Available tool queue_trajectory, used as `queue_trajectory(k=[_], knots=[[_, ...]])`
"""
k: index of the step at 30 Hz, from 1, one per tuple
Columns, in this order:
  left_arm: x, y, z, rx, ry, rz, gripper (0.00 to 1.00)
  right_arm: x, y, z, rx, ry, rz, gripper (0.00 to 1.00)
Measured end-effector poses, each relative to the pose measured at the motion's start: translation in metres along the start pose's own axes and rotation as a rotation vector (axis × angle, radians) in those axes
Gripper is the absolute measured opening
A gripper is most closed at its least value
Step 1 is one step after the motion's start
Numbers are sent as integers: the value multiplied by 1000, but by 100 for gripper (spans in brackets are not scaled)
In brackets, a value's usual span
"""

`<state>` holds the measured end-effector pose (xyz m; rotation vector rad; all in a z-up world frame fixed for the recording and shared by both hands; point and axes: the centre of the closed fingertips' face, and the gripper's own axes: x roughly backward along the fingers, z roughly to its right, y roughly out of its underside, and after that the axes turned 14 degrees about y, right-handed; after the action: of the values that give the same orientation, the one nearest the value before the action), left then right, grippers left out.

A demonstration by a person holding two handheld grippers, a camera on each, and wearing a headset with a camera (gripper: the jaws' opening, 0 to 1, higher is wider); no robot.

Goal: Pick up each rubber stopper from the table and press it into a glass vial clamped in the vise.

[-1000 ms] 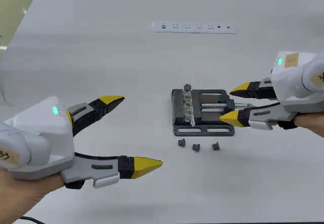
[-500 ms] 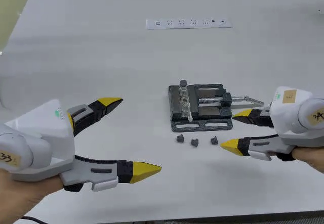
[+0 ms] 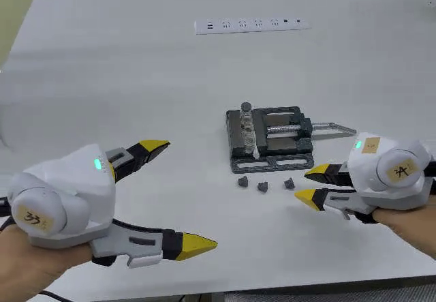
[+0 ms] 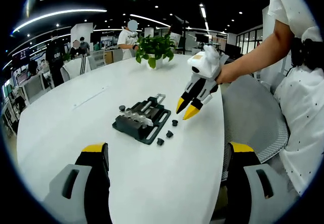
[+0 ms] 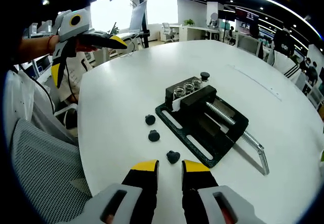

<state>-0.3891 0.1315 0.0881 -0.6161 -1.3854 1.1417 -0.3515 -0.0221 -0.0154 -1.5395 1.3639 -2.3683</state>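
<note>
Head view, left to right, set against the frame one second earlier: the left gripper [image 3: 191, 193] has stayed at the near left over the white table [image 3: 136, 77], its jaws as widely spread as before; the vise [image 3: 272, 153] and the three loose rubber stoppers [image 3: 262, 187] lie as they did; the right gripper [image 3: 302, 183] has left the vise's screw handle, come down towards the near edge, and drawn its jaws in from a wide spread to a narrow gap.

Left gripper: fully spread, holding nothing, touching nothing, well apart from the vise.

Vise: clamps a row of glass vials [image 3: 250, 136]; the far vial carries a fitted stopper [image 3: 246, 106]; the other vials that show in the right gripper view stand open. The loose stoppers lie in a line on the table just in front of the vise base; a power strip [image 3: 251, 24] lies far beyond.

Right gripper: jaws a little apart and empty, tips low over the table, just to the right of the rightmost stopper [image 3: 289, 183]; in the right gripper view that stopper lies just ahead of the gap between the jaw tips, not yet between them.
</note>
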Motion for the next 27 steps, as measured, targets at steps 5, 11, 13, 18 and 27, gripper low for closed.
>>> queue_trajectory(k=[5, 11, 13, 18, 27], knots=[[-2, 0, 1, 5, 3, 4, 96, -6, 0, -2, -10, 5, -10, 8], [-3, 1, 3, 9, 8, 6, 96, -9, 1, -5, -4, 6, -22, 7], [-3, 1, 3, 12, 8, 8, 96, -11, 1, -6, -7, 7, -22, 6], [-3, 1, 3, 13, 9, 12, 95, -15, -1, -6, -8, 8, -23, 4], [-3, 1, 2, 15, 9, 14, 95, -16, 0, -3, -12, 15, -37, 0]])
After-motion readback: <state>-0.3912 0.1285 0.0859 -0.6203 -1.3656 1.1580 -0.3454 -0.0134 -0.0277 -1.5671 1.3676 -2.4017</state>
